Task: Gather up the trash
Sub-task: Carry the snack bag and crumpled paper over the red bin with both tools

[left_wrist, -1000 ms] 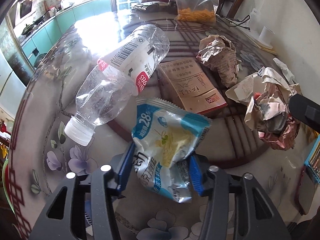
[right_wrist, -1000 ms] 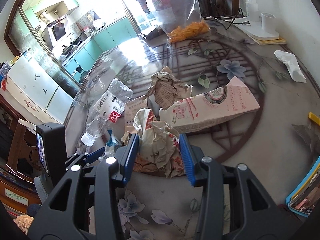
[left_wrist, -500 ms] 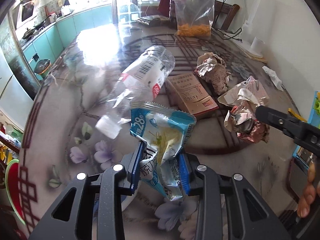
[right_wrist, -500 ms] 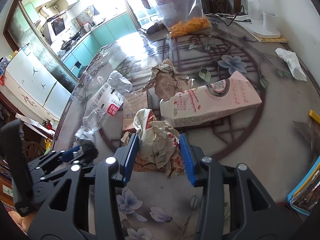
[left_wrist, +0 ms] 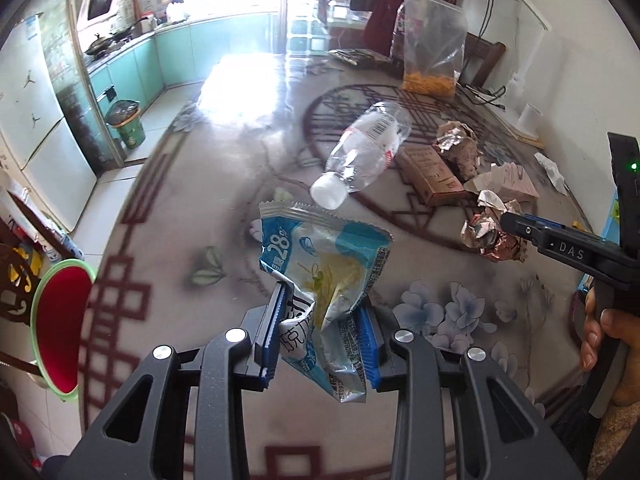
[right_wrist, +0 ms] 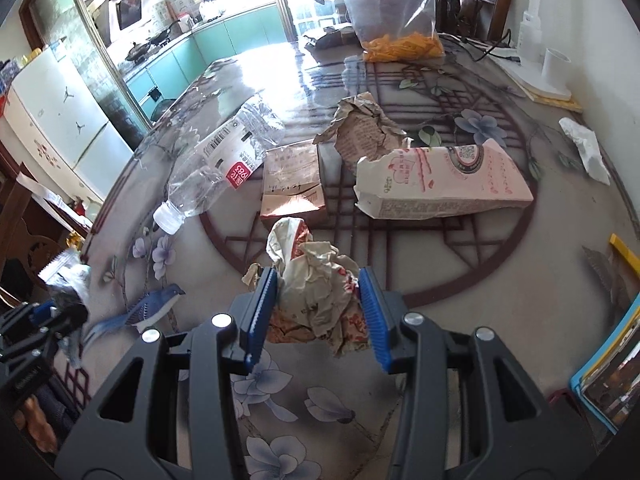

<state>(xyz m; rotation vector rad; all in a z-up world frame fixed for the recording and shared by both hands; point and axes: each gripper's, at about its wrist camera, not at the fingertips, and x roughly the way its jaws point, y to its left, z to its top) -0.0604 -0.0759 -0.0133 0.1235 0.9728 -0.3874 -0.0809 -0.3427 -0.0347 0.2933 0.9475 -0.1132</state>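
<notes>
The left gripper is clenched on a blue-and-white snack wrapper, its blue pads pinching the crumpled lower half while the upper half stands free above the jaws. The wrapper appears lifted clear of the table, out toward the table's left edge. The step in hand looks like carrying it off to a bin — a green-rimmed red bin shows just past that left edge and seems the likely target, though that is a guess. To do it well, keep the pinch firm, since thin foil film slips easily, and let go only once the wrapper hangs well inside the rim, because so light a piece may flutter aside.

The right gripper is closed around a crumpled paper wad near the table's front edge — the pads sit against both its sides, so it looks grasped, and it may still be resting on the table.

The wrapper is glossy, creased and empty-looking, with a serrated top seam and large white numerals. Toward the table's middle lie a clear plastic bottle, a brown flattened box, a pink carton and another crumpled paper, all waiting.
</notes>
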